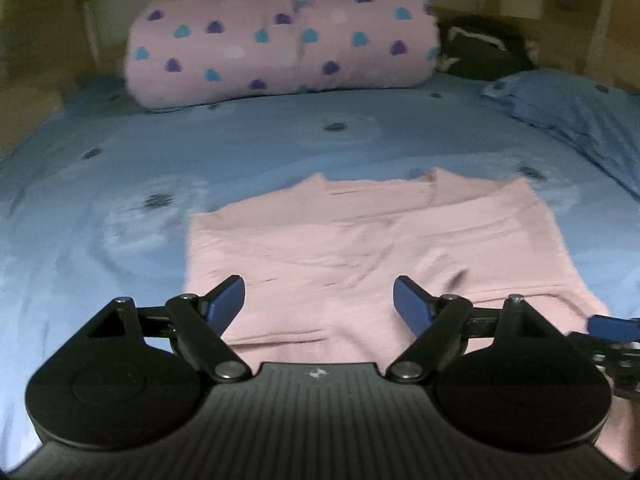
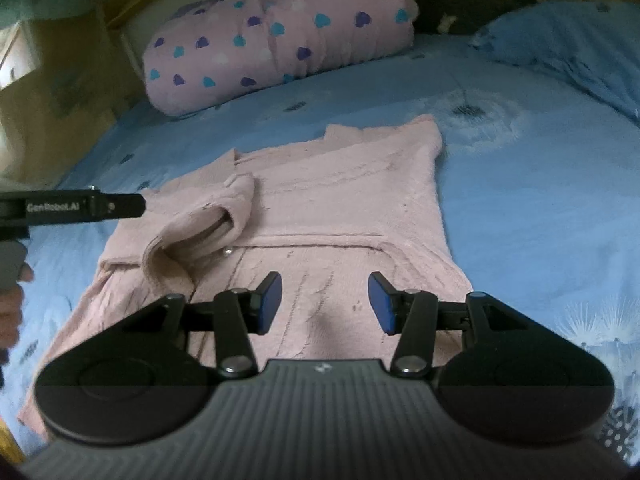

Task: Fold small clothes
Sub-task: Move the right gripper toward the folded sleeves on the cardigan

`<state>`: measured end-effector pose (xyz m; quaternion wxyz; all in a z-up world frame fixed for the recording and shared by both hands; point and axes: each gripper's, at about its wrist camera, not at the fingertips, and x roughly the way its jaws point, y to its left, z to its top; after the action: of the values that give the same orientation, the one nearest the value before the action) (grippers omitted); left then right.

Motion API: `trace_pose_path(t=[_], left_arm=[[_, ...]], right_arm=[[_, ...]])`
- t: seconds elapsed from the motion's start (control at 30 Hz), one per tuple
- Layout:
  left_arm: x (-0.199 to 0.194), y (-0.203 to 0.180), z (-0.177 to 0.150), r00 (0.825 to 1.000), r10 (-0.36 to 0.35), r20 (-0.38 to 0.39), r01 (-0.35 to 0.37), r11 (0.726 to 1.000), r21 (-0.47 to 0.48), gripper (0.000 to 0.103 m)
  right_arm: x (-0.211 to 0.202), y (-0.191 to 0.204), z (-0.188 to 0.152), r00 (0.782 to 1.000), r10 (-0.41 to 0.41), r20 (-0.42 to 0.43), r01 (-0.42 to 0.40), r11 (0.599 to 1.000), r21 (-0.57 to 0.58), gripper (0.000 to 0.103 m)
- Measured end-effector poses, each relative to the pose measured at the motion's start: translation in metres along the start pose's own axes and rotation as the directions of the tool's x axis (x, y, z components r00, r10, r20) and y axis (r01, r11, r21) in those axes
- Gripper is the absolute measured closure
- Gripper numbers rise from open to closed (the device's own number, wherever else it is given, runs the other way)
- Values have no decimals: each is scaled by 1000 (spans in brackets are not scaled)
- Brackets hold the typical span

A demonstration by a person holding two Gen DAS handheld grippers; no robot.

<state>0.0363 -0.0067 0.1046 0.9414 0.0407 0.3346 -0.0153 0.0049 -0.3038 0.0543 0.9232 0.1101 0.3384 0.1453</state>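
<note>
Open left tool (image 1: 319, 300), pink sweater (image 1: 340, 236), blurry bedroll (image 1: 280, 36)

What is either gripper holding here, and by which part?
Nothing. The left gripper and right gripper are both open above the pink sweater, with no fabric between their pads.

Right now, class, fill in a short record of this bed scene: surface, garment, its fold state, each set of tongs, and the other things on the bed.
surface: blue bedsheet with a dandelion print
garment: pink knitted sweater lying flat on the sheet
fold state: left sleeve folded in across the body; the rest not yet folded
left tongs: open, nothing between them, above the sweater's hem
right tongs: open, nothing between them, above the sweater
also on the bed: pink heart-print blanket roll, blue pillow, dark item behind
</note>
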Motion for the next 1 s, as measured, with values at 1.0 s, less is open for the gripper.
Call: trace_pose_path(t=[1.0], left_arm=[[40, 74, -17, 997, 58, -55, -66, 985, -160, 18]], right_arm=[[88, 132, 14, 975, 190, -116, -207, 965, -160, 92]])
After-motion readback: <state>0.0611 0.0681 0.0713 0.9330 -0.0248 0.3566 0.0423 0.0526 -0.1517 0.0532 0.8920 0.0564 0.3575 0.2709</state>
